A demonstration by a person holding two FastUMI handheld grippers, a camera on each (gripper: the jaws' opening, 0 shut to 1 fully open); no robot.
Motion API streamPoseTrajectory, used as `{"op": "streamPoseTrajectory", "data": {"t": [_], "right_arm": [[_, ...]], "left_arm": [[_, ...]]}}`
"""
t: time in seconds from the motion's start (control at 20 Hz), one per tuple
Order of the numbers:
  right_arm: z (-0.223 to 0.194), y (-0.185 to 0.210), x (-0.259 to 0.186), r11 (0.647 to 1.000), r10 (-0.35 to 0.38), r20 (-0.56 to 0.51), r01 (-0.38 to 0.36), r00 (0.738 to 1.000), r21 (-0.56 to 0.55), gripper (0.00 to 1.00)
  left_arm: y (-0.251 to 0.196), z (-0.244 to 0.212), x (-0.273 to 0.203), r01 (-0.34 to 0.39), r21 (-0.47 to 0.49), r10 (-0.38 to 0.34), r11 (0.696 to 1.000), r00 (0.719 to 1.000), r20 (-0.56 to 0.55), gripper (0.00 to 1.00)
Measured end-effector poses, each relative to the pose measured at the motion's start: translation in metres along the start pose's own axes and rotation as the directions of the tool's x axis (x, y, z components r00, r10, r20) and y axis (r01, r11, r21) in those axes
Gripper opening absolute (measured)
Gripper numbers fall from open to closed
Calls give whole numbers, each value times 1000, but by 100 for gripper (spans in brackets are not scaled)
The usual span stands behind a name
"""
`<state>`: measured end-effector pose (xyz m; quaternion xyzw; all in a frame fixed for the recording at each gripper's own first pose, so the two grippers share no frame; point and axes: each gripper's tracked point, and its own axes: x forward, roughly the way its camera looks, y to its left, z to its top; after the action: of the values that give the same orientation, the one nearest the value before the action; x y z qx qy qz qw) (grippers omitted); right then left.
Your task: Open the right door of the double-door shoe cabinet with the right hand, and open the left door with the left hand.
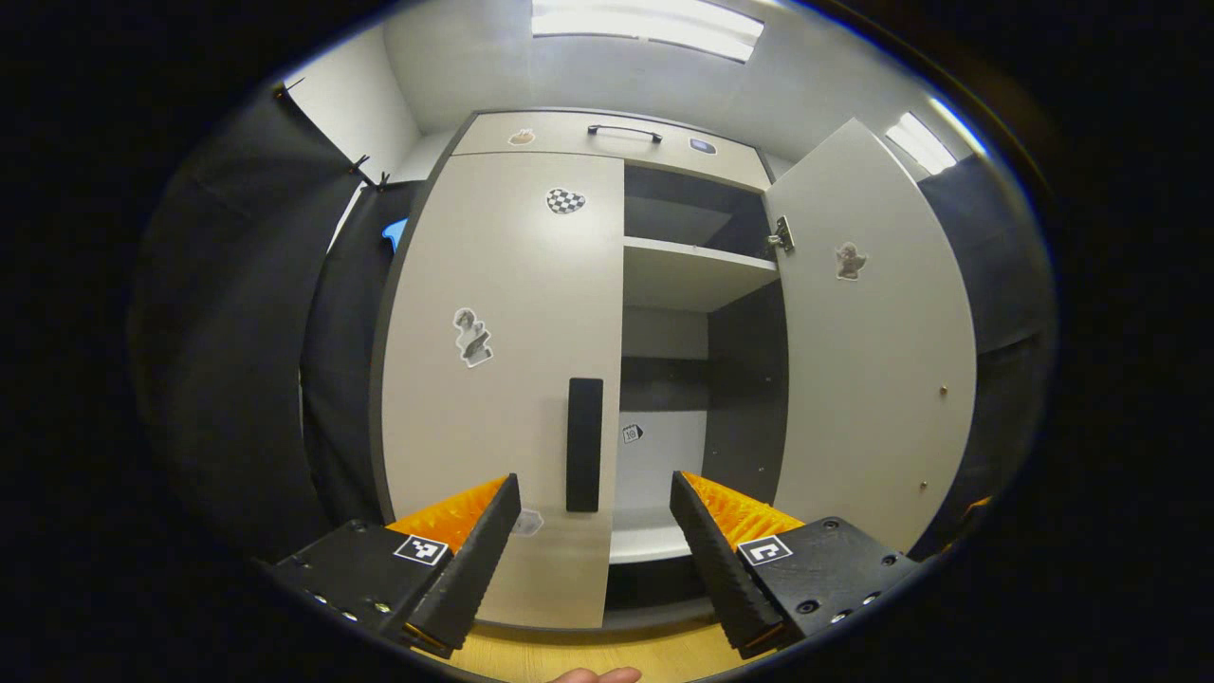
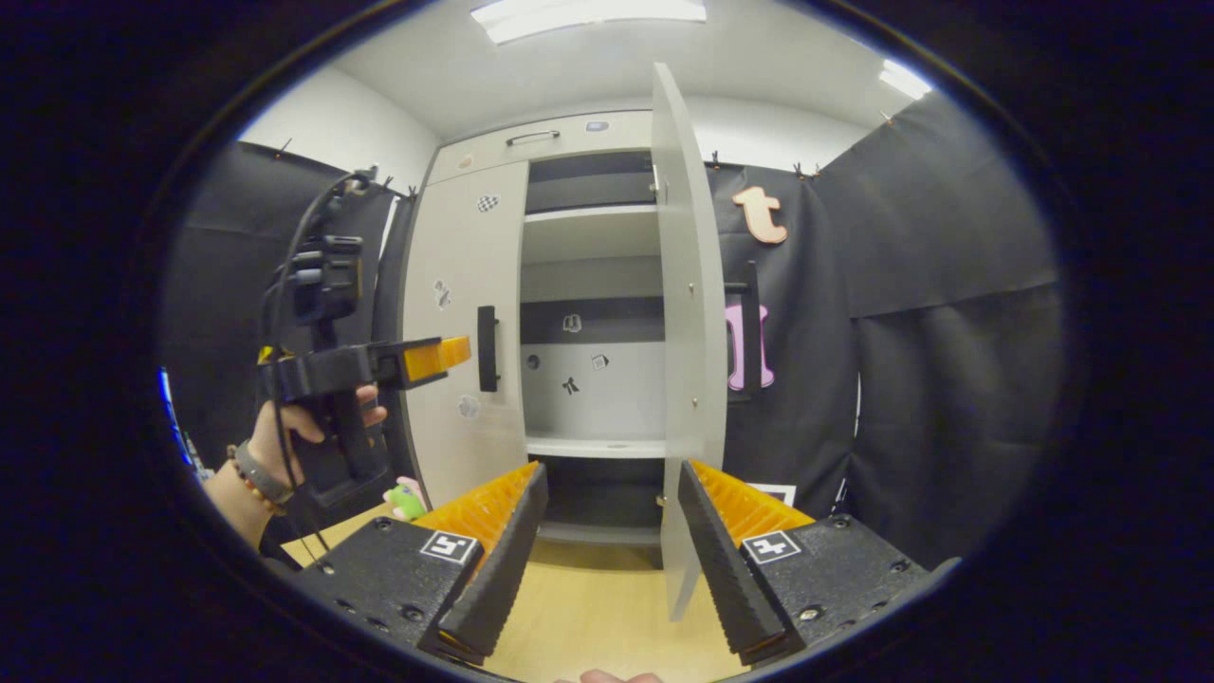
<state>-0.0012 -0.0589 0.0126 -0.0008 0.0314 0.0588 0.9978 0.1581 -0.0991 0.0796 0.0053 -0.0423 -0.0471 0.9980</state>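
The shoe cabinet's left door point(image 1: 493, 379) is closed, its black vertical handle point(image 1: 584, 444) near the inner edge. My left gripper point(image 1: 594, 479) is open, a short way in front of that handle, touching nothing. The right door point(image 1: 873, 360) stands swung wide open. In the right gripper view that right door point(image 2: 688, 332) is edge-on, its lower edge hanging between the spread fingers of my open right gripper point(image 2: 613, 467), close to the right finger point(image 2: 721, 550); neither finger presses on it. There a hand holds the left gripper point(image 2: 432, 359) level with the left door's handle point(image 2: 487, 348).
Inside the open half are pale shelves point(image 1: 697, 270) and a dark back wall with small stickers. A top drawer point(image 1: 621, 133) with a black handle sits above the doors. Wooden floor point(image 2: 588, 607) lies in front. A small green object point(image 2: 408, 501) sits low by the cabinet. Black cloth hangs on both sides.
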Motion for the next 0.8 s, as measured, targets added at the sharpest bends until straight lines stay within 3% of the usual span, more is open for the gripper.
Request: {"op": "streamPoseTrajectory", "data": {"t": [0.1,0.25,0.45,0.8], "right_arm": [[0,-13,-5,999,-40,2,40,999,10,87],[0,-36,-11,995,-100,5,100,995,30,87],[-2,-63,-14,983,-168,-1,168,986,70,87],[-16,-80,-9,974,-195,-38,198,980,107,87]], "left_arm": [[0,-7,32,10,-4,-10,1000,999,-36,94],[12,-12,63,-33,47,35,998,998,-51,95],[18,-21,86,-48,71,54,996,996,-76,95],[30,-27,100,-93,54,98,994,990,-98,92]]}}
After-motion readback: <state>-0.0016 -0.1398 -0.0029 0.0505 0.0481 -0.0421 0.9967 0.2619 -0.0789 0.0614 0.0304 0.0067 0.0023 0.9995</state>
